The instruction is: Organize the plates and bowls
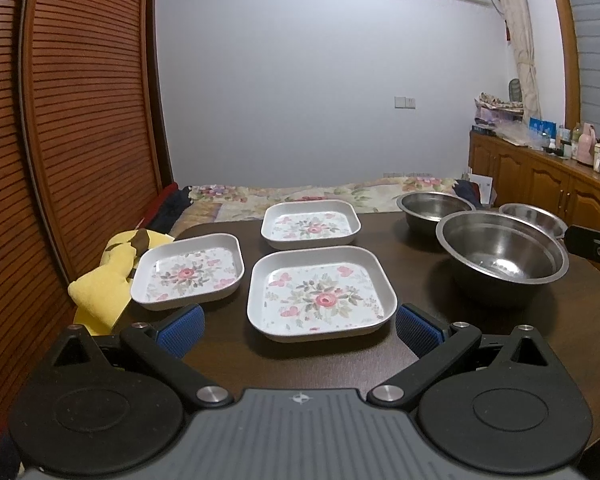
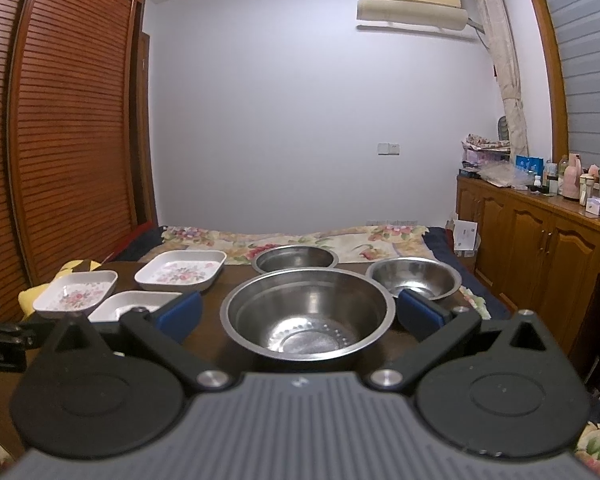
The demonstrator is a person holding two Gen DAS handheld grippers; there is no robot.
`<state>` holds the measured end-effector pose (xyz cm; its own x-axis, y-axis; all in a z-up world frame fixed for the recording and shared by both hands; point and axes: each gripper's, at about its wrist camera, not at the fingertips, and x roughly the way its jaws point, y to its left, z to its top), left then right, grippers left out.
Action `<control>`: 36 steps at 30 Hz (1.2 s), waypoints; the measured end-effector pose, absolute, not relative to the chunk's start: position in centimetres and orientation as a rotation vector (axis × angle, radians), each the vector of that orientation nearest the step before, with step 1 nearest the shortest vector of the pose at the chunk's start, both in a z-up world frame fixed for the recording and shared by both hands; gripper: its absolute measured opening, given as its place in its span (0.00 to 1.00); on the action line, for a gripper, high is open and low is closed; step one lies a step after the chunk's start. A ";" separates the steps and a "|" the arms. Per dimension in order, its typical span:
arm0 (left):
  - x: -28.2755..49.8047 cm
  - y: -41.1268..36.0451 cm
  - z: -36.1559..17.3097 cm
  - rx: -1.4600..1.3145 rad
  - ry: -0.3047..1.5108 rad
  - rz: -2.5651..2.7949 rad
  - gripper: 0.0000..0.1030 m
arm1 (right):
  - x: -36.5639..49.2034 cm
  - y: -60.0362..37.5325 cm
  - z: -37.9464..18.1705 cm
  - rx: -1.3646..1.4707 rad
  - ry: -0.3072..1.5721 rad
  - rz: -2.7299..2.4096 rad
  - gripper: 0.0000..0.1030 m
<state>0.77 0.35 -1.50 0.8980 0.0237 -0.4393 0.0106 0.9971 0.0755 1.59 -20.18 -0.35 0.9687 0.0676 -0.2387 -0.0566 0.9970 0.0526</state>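
**Three plates and three bowls spread on the tabletop, both claws wide apart**

The dark wooden tabletop carries everything, its far edge against a bed with a floral cover; the largest steel bowl stands toward the near right part of the tabletop, directly ahead of the right claw, whose blue pads stand spread to either side of it without touching, empty; the nearest floral plate, square with rounded corners, lies near the middle of the tabletop just ahead of the left claw, which also has its pads spread wide and grips nothing; the left floral plate sits beside the left edge, close to the nearest plate but apart from it; the far floral plate lies toward the far edge, behind the other two; the far steel bowl stands by the far edge behind the largest bowl; the smaller steel bowl sits toward the far right corner, just beside the largest; a yellow cloth hangs off the left edge beside the left plate.
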 end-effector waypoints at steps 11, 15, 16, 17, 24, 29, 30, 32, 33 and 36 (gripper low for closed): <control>1.5 1.6 -3.1 0.052 0.524 -0.005 1.00 | 2.9 -18.4 -1.1 0.030 0.275 0.124 1.00; 2.0 2.4 -3.8 0.041 0.558 -0.008 1.00 | 3.7 -17.0 -1.2 0.010 0.284 0.162 1.00; 2.0 2.7 -3.9 0.037 0.564 -0.008 1.00 | 4.0 -16.6 -1.1 0.009 0.287 0.177 1.00; 2.1 3.0 -4.0 0.031 0.570 -0.009 1.00 | 4.2 -16.3 -1.1 0.010 0.291 0.191 1.00; 2.7 4.8 -4.5 0.028 0.598 0.005 1.00 | 5.6 -13.9 -0.7 -0.017 0.306 0.271 1.00; 3.3 6.7 -4.3 0.027 0.593 0.028 1.00 | 6.9 -12.4 -0.6 -0.020 0.328 0.335 1.00; 3.5 7.1 -4.3 0.026 0.593 0.033 1.00 | 7.1 -12.0 -0.5 -0.023 0.331 0.345 0.99; 4.0 7.9 -4.1 0.023 0.590 0.044 1.00 | 7.6 -11.4 -0.5 -0.027 0.341 0.364 0.95; 4.2 8.4 -4.0 0.023 0.587 0.043 1.00 | 7.7 -11.1 -0.6 -0.028 0.347 0.376 0.87; 4.8 9.2 -3.7 0.023 0.571 0.032 1.00 | 8.3 -10.3 -0.8 -0.026 0.375 0.407 0.84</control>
<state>4.83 9.23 -3.68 0.8409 0.0369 -0.5399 -0.0242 0.9992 0.0306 8.30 -10.26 -0.82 0.8509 0.3814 -0.3613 -0.3908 0.9191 0.0499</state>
